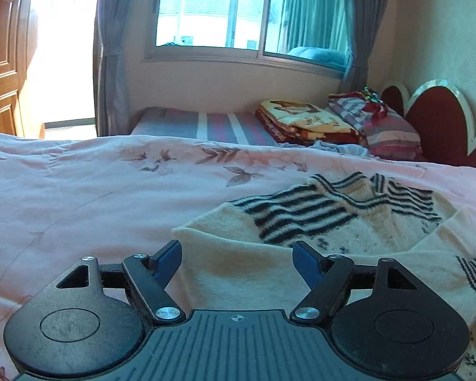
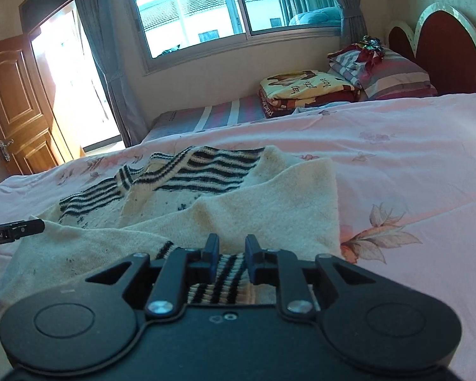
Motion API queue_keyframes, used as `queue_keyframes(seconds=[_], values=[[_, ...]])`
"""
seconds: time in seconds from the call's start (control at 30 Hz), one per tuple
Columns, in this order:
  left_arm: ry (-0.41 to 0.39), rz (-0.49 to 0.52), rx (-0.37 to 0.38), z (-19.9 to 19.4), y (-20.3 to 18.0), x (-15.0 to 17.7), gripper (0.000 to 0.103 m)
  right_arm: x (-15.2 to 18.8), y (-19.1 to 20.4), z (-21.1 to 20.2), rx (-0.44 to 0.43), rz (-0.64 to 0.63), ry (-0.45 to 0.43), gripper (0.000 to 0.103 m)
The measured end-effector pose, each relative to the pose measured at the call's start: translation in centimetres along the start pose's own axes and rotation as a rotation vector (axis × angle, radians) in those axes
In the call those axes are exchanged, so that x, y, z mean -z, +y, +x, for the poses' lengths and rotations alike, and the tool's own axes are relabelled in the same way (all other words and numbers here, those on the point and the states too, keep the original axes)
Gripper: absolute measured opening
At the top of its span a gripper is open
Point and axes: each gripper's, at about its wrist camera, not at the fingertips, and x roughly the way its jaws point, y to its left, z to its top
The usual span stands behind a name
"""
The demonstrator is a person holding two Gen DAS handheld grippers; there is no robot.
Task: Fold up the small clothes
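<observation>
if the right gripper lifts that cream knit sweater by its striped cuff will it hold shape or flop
The cream knit sweater with dark stripes will probably flop: it already lies in soft folds on the pink floral bedspread. Its fuzzy knit likely grips rather than slips between the right gripper fingers.

The left gripper (image 1: 237, 262) is holding level and low, its jaws spreading wide apart with nothing between the blue fingertips (image 1: 169, 258). The right gripper (image 2: 232, 255) is pointing forward at a similar low height, its jaws standing only a narrow gap apart. At the left edge of the right wrist view, the left gripper's tip (image 2: 22, 229) is poking in sideways.
</observation>
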Motion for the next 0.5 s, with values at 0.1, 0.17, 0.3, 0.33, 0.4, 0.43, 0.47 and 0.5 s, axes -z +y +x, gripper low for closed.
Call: queue_keyframes(seconds=[0.1, 0.17, 0.3, 0.33, 0.4, 0.43, 0.47, 0.5], values=[[0.024, -0.068, -0.038, 0.9, 2.2, -0.3, 0.069, 0.4, -0.2, 0.0, -0.005, 0.011, 0.015, 0.019], [0.027, -0.079, -0.084, 1.1, 3.1, -0.4, 0.063, 0.4, 0.0, 0.0, -0.001, 0.015, 0.012, 0.019], [0.092, -0.086, -0.147, 2.8, 4.2, 0.1, 0.064, 0.6, 0.1, 0.6, 0.012, 0.007, 0.021, 0.016], [0.092, -0.094, -0.144, 2.9, 4.3, 0.0, 0.064, 0.6, 0.0, 0.7, 0.011, 0.009, 0.020, 0.016], [0.088, -0.104, -0.129, 2.3, 4.0, -0.2, 0.064, 0.4, 0.0, 0.7, 0.015, 0.019, 0.023, 0.015], [0.080, -0.116, -0.108, 1.7, 3.8, -0.2, 0.064, 0.2, 0.0, 0.5, 0.016, 0.025, 0.021, 0.015], [0.076, -0.131, -0.081, 1.0, 3.4, -0.1, 0.064, 0.1, 0.0, 0.2, 0.017, 0.030, 0.013, 0.016], [0.069, -0.128, -0.046, 0.2, 2.8, 0.1, 0.064, 0.0, 0.0, -0.1, 0.015, 0.034, 0.005, 0.018]])
